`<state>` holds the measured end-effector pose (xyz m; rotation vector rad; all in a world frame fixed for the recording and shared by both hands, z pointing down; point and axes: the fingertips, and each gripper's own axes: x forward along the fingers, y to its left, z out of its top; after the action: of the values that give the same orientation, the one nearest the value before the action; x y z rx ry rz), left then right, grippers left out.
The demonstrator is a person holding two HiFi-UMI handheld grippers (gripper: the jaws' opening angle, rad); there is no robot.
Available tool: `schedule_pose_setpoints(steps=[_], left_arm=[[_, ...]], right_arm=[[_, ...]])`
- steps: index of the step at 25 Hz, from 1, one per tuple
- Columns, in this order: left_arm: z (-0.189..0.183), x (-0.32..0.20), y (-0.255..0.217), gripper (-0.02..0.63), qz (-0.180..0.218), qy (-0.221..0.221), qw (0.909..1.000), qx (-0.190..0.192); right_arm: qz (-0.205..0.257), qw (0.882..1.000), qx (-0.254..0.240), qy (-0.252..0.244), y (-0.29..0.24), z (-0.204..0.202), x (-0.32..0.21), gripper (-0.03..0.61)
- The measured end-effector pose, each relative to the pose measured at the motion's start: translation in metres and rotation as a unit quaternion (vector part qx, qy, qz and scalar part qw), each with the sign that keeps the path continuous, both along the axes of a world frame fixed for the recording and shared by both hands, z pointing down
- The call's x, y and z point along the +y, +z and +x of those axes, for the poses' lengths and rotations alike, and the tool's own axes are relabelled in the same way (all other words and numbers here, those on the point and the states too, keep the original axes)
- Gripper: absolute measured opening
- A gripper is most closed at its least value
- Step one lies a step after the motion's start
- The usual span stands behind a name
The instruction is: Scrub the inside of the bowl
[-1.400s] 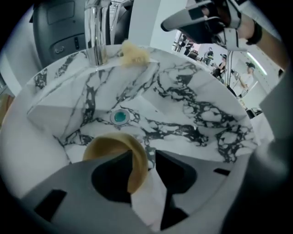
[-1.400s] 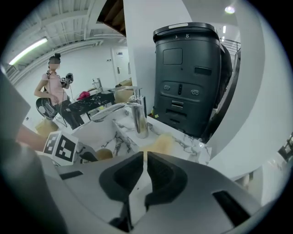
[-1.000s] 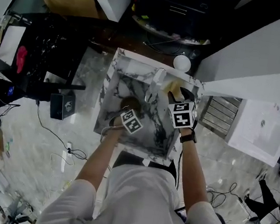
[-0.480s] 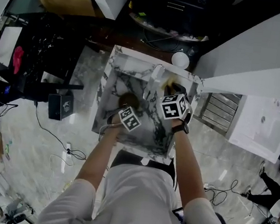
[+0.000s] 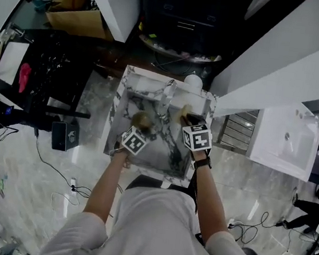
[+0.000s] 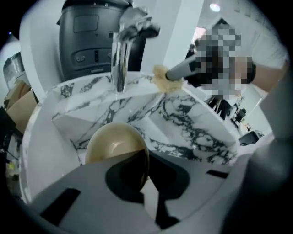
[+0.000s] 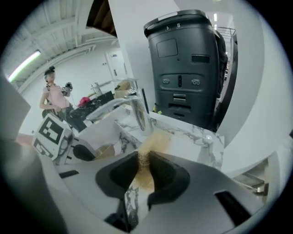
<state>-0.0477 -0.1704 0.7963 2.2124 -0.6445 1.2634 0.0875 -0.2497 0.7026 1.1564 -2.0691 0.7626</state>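
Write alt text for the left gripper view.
The left tool is shut on the rim of a tan round bowl, over a white grey-veined marble sink. Behind it are a chrome faucet and a yellowish sponge.

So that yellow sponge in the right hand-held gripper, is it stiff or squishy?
Probably squishy: the sponge narrows in the right hand-held gripper, whose jaws have just been closing on it, and widens beyond. Likely light: a pinch at one end carries it. Its grainy surface should resist slipping.

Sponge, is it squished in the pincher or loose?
Squished: jaws of the right gripper have just closed onto the yellow sponge, pinching it.
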Motion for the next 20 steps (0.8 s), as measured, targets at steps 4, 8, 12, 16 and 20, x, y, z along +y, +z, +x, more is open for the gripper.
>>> schedule_pose_setpoints(steps=[4,8,12,16,20], left_arm=[[0.015,0.010,-0.073,0.017,0.017,-0.021,0.9950,0.097],[0.030,0.031,-0.139,0.017,0.022,-0.036,0.9752,0.217],[0.048,0.054,-0.206,0.017,0.022,-0.024,0.9377,0.346],[0.065,0.082,-0.260,0.017,0.056,0.046,0.9053,0.419],[0.062,0.098,-0.280,0.017,0.082,0.087,0.8873,0.446]], right_arm=[[0.042,0.994,-0.071,-0.069,-0.051,-0.021,0.039,0.088],[0.156,0.954,-0.170,-0.191,-0.144,-0.055,0.083,0.091],[0.202,0.921,-0.193,-0.273,-0.214,-0.074,0.121,0.091],[0.206,0.926,-0.135,-0.286,-0.224,-0.077,0.123,0.089],[0.177,0.935,-0.173,-0.253,-0.230,-0.068,0.107,0.087]])
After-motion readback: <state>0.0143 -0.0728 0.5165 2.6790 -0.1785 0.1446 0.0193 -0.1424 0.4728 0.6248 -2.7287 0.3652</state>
